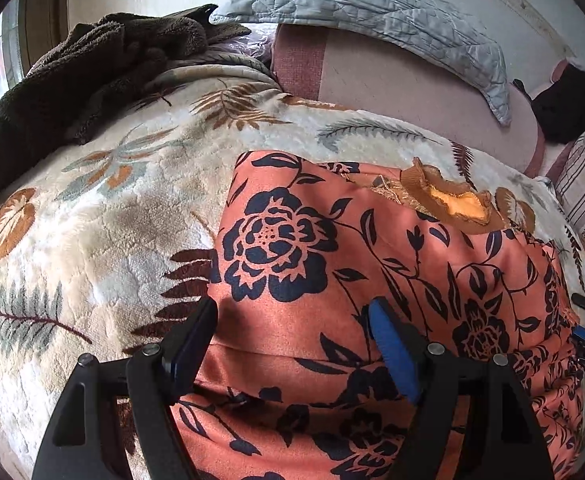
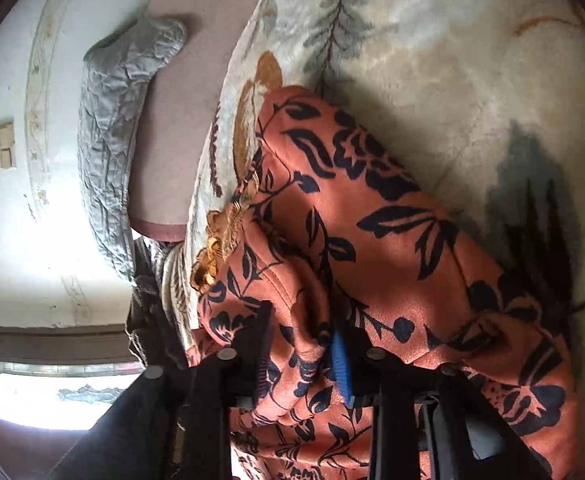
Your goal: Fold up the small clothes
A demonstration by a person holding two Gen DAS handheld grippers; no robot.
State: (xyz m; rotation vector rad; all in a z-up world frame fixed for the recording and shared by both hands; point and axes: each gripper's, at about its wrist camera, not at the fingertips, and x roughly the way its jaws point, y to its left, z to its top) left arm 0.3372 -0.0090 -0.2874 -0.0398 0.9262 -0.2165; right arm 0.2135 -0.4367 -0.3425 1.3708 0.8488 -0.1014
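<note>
While the left gripper [image 1: 292, 320] gapes wide over the floral garment [image 1: 372, 260], the right gripper [image 2: 304, 344], half-parted around a bunched fold, should draw clear gently.

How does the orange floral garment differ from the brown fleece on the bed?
The orange garment is smooth with dark blue flowers; the brown fleece is plain and fuzzy. The orange garment lies spread near both grippers, and the left gripper hangs open over it; the brown fleece sits bunched at the far edge, away from them. Both rest on the leaf-print blanket.
</note>
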